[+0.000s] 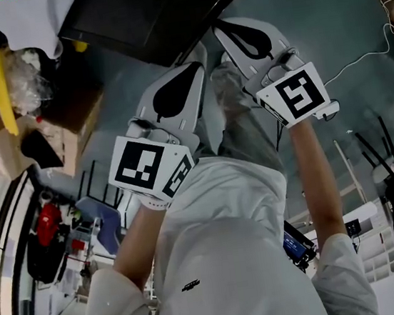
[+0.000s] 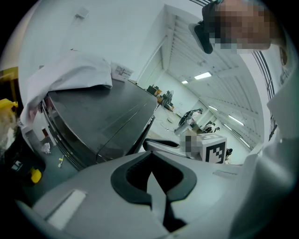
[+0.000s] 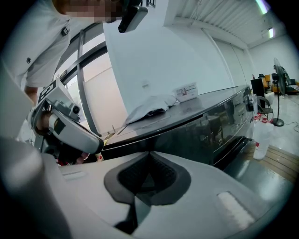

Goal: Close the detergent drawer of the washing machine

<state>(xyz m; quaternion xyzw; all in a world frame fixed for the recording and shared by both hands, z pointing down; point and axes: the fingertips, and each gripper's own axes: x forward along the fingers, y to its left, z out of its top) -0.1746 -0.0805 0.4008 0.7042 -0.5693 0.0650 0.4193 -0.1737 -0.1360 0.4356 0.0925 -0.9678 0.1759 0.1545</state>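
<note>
The dark washing machine [image 1: 156, 11] fills the top of the head view, with a white cloth [image 2: 70, 77] lying on its lid. I cannot make out the detergent drawer in any view. My left gripper [image 1: 194, 56] and right gripper [image 1: 222, 29] are held side by side in front of the machine, a short way off it. In the left gripper view the left gripper [image 2: 150, 156] is shut with nothing in it, and the machine [image 2: 103, 121] lies ahead to the left. The right gripper [image 3: 148, 156] is likewise shut and empty, with the machine's front [image 3: 210, 123] ahead to the right.
Cardboard boxes [image 1: 69, 112] and a yellow object [image 1: 0, 85] stand left of the machine. A white cable [image 1: 357, 60] runs over the floor on the right. A clear bottle [image 3: 261, 137] stands by the machine's far corner, with a fan [image 3: 280, 79] behind it.
</note>
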